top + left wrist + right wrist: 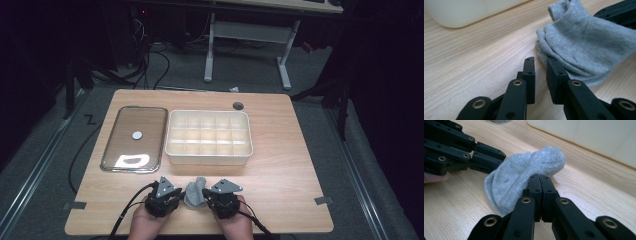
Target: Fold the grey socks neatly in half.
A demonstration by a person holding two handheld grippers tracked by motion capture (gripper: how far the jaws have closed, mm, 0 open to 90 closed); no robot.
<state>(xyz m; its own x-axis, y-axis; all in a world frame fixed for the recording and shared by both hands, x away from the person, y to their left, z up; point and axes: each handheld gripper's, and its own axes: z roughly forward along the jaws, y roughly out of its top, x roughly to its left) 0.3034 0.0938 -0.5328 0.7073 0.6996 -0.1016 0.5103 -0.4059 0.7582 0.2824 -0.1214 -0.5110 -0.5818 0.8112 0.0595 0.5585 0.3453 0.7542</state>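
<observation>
Grey sock (195, 191) sits bunched up at the near edge of the wooden table (280, 165), right between the two grippers. On the left side there's a glass-looking lid (134, 138) with a metal rim lying flat, and next to it a cream divider box (209, 137) with lots of little compartments.

Left hand (146, 219) comes in from the bottom edge, palm wrapped round the left gripper (176, 196), which points forward and a bit inward toward the sock. In the left gripper view its jaws have a narrow gap between them with bare table showing through, tips just at the sock's edge, one pad maybe touching the fabric but not clamping it.

The sock is folded over on itself, so it's a lump more than a line. From above its long axis runs roughly away from the person, one end sticking up and leaning toward the box.

Right hand (237, 222) mirrors the left, holding the right gripper (206, 198) angled inward. In the right gripper view its jaws are pressed tight together, pinching a fold of the sock, with the rounded end bulging past the tips.
</observation>
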